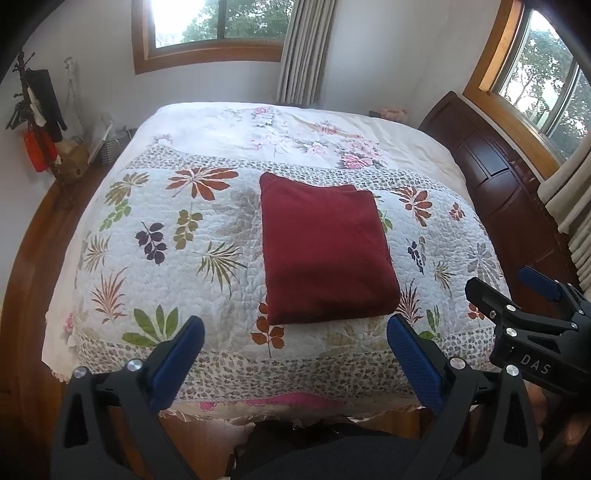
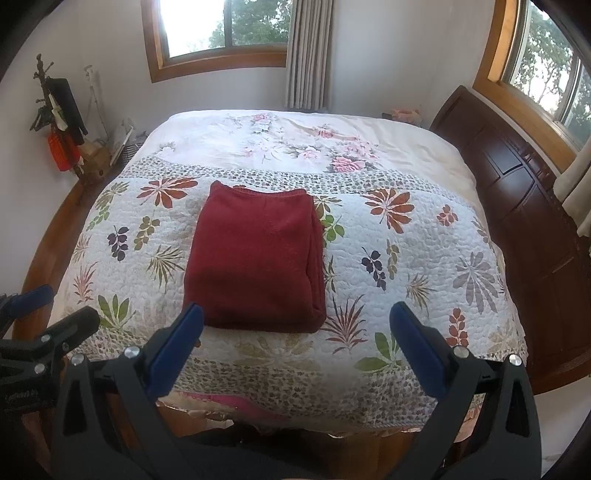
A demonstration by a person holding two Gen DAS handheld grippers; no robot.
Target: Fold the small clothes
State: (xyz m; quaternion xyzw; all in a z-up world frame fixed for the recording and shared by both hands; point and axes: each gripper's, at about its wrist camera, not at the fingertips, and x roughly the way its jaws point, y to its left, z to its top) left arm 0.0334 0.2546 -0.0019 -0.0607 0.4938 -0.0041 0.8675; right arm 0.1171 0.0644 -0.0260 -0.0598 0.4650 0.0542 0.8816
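On the bed: a dark red cloth (image 1: 325,251) lies folded into a thick rectangle, flat on the quilt (image 1: 155,236), in the middle of the frame in both views.
Cloth edges: several layers show along its right side in the right wrist view (image 2: 317,258); the near edge is rounded and thick.
Quilt: white, with printed leaves in orange, green and purple; it covers the near half of the bed, and a sheet with pink flowers (image 1: 325,144) covers the far half.
Left gripper (image 1: 295,328): its two blue pads stand wide apart at the bottom of the frame, and nothing is between them; it is above the near edge of the bed, not touching the cloth. It shows also at the lower left of the right wrist view (image 2: 55,306).
Right gripper (image 2: 295,314): also spread wide and empty, just before the near edge of the cloth, apart from it. It shows at the right side of the left wrist view (image 1: 506,288).
Headboard (image 1: 498,173): dark wood, at the right of the frame.
Windows: one at the top (image 1: 218,26) with a grey curtain (image 1: 303,51) beside it, one at the upper right (image 1: 546,74).
Coat stand (image 1: 33,110): at the upper left, with dark and red things hanging.
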